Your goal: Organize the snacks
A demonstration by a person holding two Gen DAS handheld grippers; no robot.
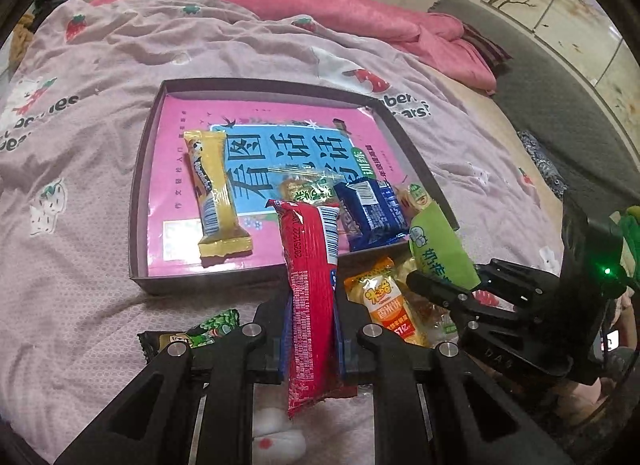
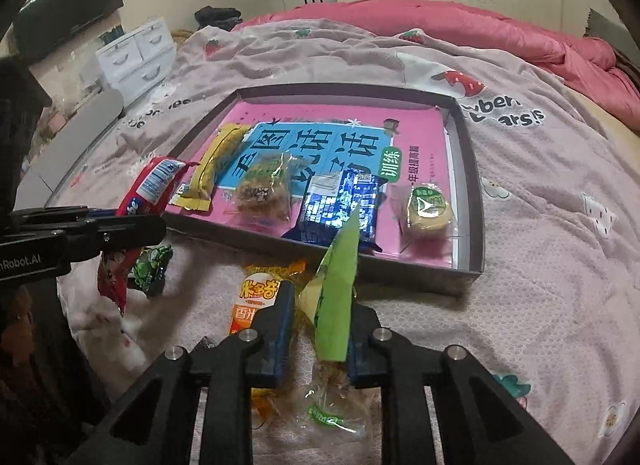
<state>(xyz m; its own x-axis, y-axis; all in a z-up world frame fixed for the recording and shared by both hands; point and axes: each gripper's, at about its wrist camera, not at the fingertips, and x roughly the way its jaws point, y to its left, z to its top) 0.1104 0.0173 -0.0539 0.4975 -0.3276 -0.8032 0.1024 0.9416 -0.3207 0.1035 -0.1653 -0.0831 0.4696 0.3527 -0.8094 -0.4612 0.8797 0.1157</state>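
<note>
Snacks are going into the shallow tray (image 1: 138,201) on the bed, and both claws are loaded. From the left wrist view, the left claw (image 1: 312,329) is clamped on a red snack pack (image 1: 310,285) whose long axis points straight ahead at the tray's near wall; the tip already overhangs it, beside the yellow bar (image 1: 216,197).

From the right wrist view, the right claw (image 2: 316,329) pinches a green packet (image 2: 340,289) standing on edge, just short of the tray's near wall (image 2: 440,269), the blue pack (image 2: 340,205) directly beyond. The left looks nearer.
</note>
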